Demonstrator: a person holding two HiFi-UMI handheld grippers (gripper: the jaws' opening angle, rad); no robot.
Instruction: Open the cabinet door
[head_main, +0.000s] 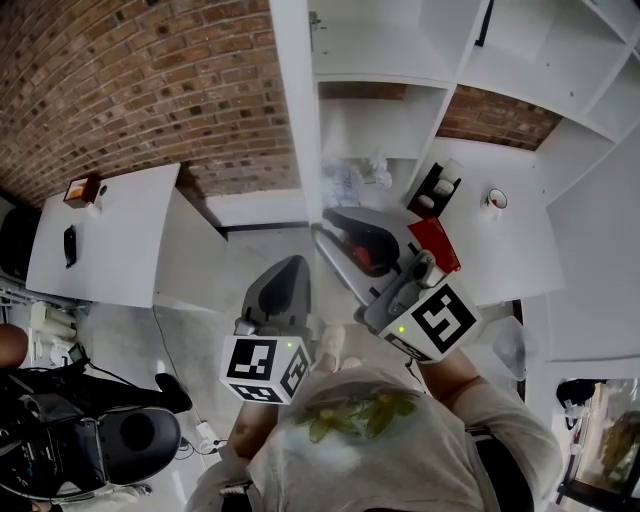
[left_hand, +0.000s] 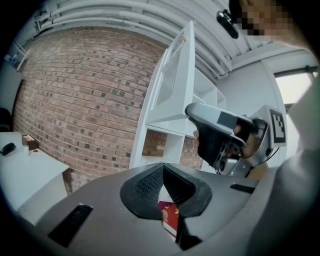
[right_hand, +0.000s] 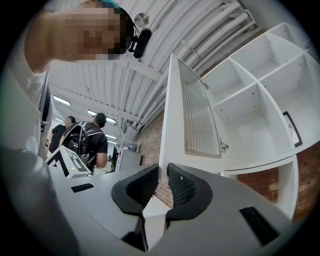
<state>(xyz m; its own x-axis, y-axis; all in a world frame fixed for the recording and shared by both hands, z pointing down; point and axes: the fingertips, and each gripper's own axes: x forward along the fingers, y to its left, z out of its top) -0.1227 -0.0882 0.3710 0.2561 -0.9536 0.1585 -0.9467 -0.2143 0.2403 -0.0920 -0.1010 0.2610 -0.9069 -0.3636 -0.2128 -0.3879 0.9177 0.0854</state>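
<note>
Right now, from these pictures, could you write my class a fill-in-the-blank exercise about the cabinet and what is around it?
1. The wall beside the cabinet is built of ___.
2. The cabinet's door stands ___.
3. The book on the counter is coloured ___.
4. The door's lower edge sits between the jaws of the person's ___ gripper.
Missing words: brick; open; red; right.

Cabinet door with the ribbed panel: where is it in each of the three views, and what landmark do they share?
Head view: cabinet door, an edge-on white strip at top centre.
Left gripper view: cabinet door, upper centre, slanting.
Right gripper view: cabinet door, centre, ribbed panel facing the camera.
Shared landmark: the brick wall, left of the door in all three.
</note>
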